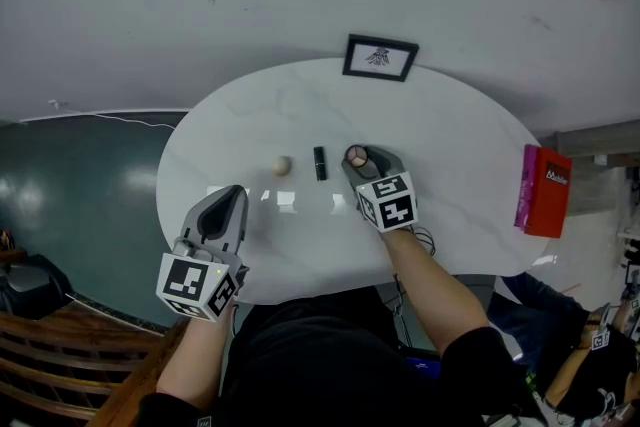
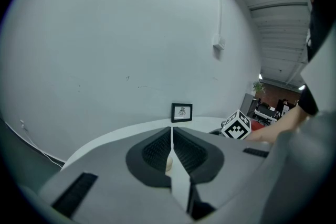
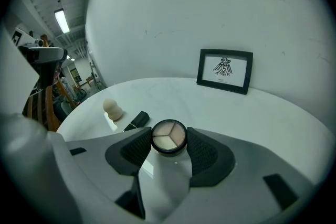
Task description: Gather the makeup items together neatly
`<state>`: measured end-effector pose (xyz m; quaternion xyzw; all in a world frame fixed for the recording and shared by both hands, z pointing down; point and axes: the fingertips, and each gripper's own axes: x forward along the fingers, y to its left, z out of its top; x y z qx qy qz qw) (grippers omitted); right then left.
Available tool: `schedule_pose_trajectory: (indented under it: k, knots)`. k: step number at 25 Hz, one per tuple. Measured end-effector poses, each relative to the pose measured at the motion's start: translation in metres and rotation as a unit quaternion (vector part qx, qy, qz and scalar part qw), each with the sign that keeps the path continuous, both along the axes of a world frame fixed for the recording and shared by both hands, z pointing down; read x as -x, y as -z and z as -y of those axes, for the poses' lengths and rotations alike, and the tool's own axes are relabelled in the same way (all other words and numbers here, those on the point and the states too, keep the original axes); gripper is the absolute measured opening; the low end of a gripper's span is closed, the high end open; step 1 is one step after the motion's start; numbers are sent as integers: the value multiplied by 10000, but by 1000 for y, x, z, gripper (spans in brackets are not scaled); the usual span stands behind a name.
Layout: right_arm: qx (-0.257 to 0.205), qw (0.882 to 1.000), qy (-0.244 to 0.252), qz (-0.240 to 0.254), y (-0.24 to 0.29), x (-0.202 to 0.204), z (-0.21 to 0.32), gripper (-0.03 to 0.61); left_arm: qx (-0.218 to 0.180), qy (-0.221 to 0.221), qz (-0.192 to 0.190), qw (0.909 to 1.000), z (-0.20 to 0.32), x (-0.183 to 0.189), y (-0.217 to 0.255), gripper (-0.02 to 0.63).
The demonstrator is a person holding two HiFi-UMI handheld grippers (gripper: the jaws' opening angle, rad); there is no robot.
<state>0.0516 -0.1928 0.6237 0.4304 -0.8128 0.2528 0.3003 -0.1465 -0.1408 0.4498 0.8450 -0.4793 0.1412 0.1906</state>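
The right gripper [image 1: 360, 158] has its fingers [image 3: 203, 153] clamped on the compact [image 3: 168, 137] by its rim, over the tabletop [image 1: 440, 145] just beside the lipstick [image 1: 320, 162], with the sponge [image 1: 282, 165] beyond. The compact is probably rigid, light and slick (pressed powder cracks), so gripping the rim suits it. The left gripper [image 2: 171, 140] is empty, its fingers together.

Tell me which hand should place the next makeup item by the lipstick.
Right. The right tongs grip the round compact, close to the black lipstick and beige sponge. The left tongs are shut, empty, back near the table edge.
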Motion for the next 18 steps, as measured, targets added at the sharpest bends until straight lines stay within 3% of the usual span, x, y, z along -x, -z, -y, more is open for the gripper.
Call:
schedule_pose_trajectory:
  k: [18]
  knots:
    - [102, 9999, 18, -117, -21, -2, -4, 212, 125, 81, 22, 9999, -1, -5, -6, 23]
